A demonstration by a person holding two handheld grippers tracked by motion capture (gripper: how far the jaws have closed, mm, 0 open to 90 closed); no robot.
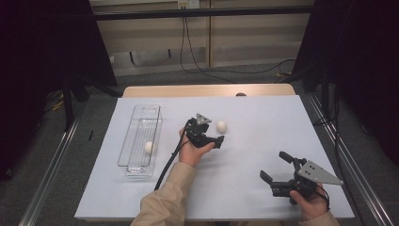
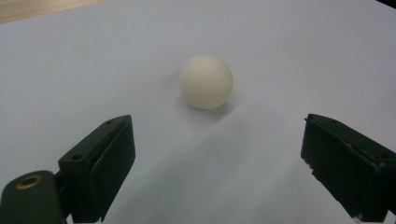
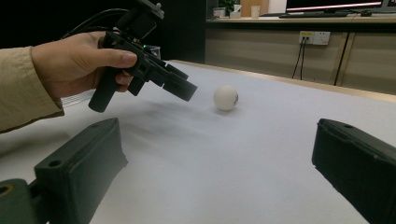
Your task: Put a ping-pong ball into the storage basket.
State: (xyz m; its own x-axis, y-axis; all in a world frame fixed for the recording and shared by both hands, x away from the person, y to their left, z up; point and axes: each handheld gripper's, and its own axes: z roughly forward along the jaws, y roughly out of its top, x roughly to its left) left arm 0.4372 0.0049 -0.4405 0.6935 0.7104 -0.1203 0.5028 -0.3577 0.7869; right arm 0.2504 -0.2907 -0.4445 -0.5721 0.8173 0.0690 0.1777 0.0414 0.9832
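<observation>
A clear bin point(image 1: 140, 141) near the mat's left edge holds one white ball point(image 1: 149, 147); the left gripper point(image 1: 217, 138), jaws wide, hovers just short of a second ball point(image 1: 221, 126) on open mat; the right gripper point(image 1: 274, 166), jaws wide and empty, hangs near the front right edge.

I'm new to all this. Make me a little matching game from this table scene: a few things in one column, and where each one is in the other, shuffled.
Things:
1. left hand-held gripper
2. right hand-held gripper
3. loose ball
4. second ball

Places:
A. inside the clear bin
B. on the white sheet, just ahead of open jaws
C. near the table's right front corner, jaws open
D. mid-table, aimed at a ball

Pairs: 1-D, 2-C, 3-B, 4-A
</observation>
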